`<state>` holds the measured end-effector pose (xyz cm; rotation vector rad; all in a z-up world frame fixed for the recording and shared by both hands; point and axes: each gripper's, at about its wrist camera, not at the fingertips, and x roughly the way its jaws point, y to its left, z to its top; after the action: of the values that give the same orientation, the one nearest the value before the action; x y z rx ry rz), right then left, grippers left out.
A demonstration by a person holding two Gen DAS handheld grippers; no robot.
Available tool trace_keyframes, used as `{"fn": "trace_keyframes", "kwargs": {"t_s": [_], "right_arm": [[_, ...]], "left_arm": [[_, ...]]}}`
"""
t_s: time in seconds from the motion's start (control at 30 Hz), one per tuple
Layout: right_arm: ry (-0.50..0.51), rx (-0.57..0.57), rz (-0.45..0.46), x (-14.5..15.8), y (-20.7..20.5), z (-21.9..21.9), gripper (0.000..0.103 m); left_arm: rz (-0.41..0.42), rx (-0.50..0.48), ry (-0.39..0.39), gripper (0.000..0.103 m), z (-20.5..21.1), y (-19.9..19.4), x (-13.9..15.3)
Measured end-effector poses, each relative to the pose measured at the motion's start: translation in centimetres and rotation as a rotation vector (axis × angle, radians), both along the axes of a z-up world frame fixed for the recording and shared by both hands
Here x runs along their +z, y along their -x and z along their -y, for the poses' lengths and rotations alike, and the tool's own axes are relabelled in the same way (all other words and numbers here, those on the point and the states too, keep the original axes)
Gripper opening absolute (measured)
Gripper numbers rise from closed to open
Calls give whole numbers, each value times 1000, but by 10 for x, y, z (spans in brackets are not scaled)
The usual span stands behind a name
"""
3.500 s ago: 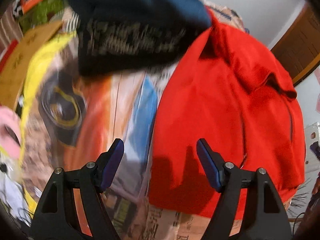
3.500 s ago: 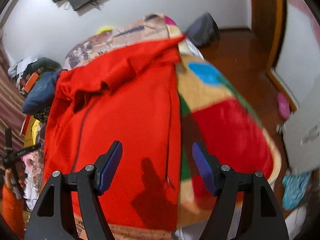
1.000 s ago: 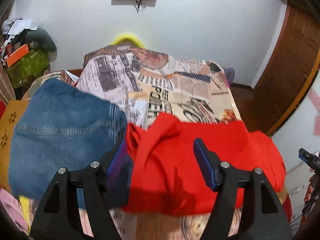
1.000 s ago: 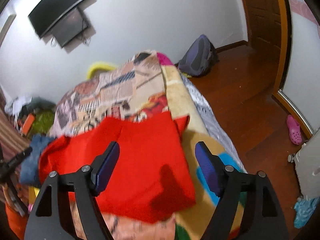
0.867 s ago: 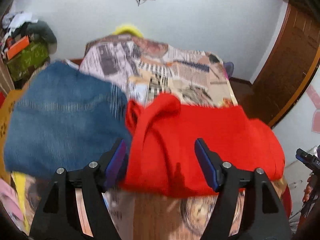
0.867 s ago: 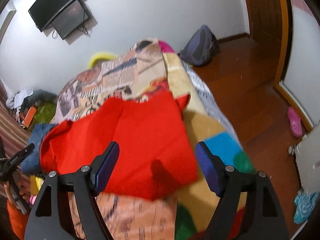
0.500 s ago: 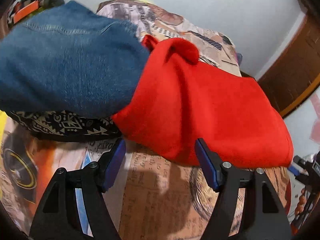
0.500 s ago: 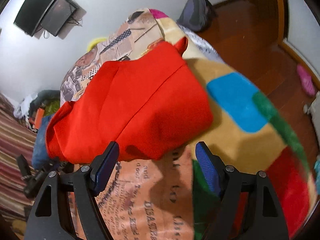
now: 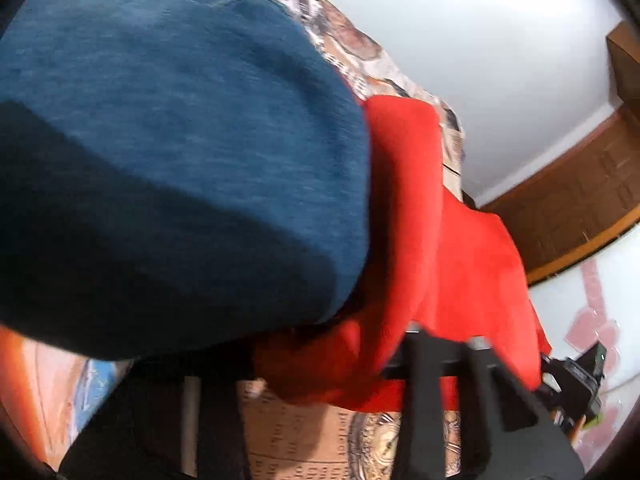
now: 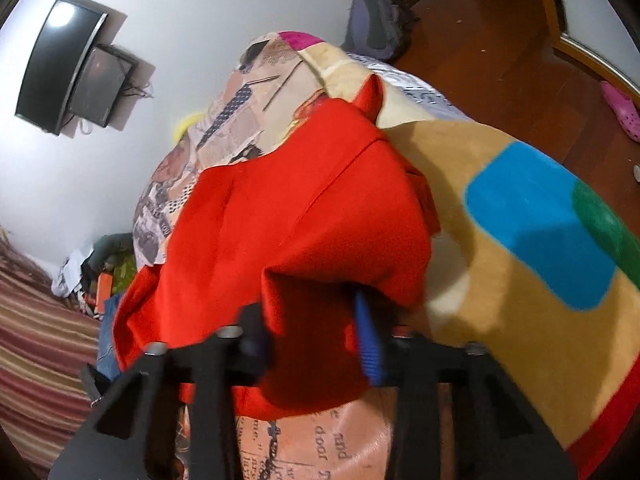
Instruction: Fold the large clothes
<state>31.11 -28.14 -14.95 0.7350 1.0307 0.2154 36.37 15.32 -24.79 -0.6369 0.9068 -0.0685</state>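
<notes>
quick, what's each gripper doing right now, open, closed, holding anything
Left gripper: closed on the near edge of the red garment, beside the folded jeans.
Right gripper: closed on the red garment's near edge.

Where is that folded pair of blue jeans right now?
In the left wrist view the blue jeans fill the left side, lying on the bed with their right edge against the red garment. The right wrist view shows only a sliver at far left.
</notes>
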Motion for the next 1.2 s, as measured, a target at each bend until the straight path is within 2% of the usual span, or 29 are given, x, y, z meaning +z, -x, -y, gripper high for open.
{"fn": "trace_keyframes", "kwargs": {"t_s": [0.07, 0.13, 0.27, 0.47, 0.63, 0.73, 0.8, 0.87, 0.93, 1.0, 1.07, 1.2], "right_arm": [[14, 18, 22, 8, 1, -3, 13], [33, 29, 50, 19, 4, -5, 9], [44, 62, 130, 52, 19, 0, 9], [107, 144, 188, 85, 61, 13, 8], [164, 205, 151, 75, 98, 18, 8], [190, 208, 112, 59, 116, 21, 9], [214, 215, 86, 47, 123, 22, 13], [262, 200, 80, 44, 129, 21, 21], [315, 197, 74, 45, 132, 19, 26], [353, 189, 78, 52, 131, 20, 35], [393, 163, 93, 62, 133, 23, 45], [534, 71, 207, 93, 136, 23, 64]], "left_arm": [[6, -18, -29, 12, 6, 4, 7], [22, -44, -63, 11, 12, 13, 19], [56, -110, -72, 10, 20, 38, 46], [91, -223, -114, 10, 35, 102, 80], [47, -237, -146, 10, 34, 158, 67], [-27, -234, -156, 11, 30, 173, 38], [-73, -228, -177, 16, 30, 176, 22], [-115, -198, -262, 38, 29, 182, 11], [-148, -131, -399, 48, 24, 189, 6], [-159, -106, -442, 50, 18, 192, 7], [-156, -96, -432, 50, 9, 188, 10], [-101, -97, -506, 55, 11, 173, 32]]}}
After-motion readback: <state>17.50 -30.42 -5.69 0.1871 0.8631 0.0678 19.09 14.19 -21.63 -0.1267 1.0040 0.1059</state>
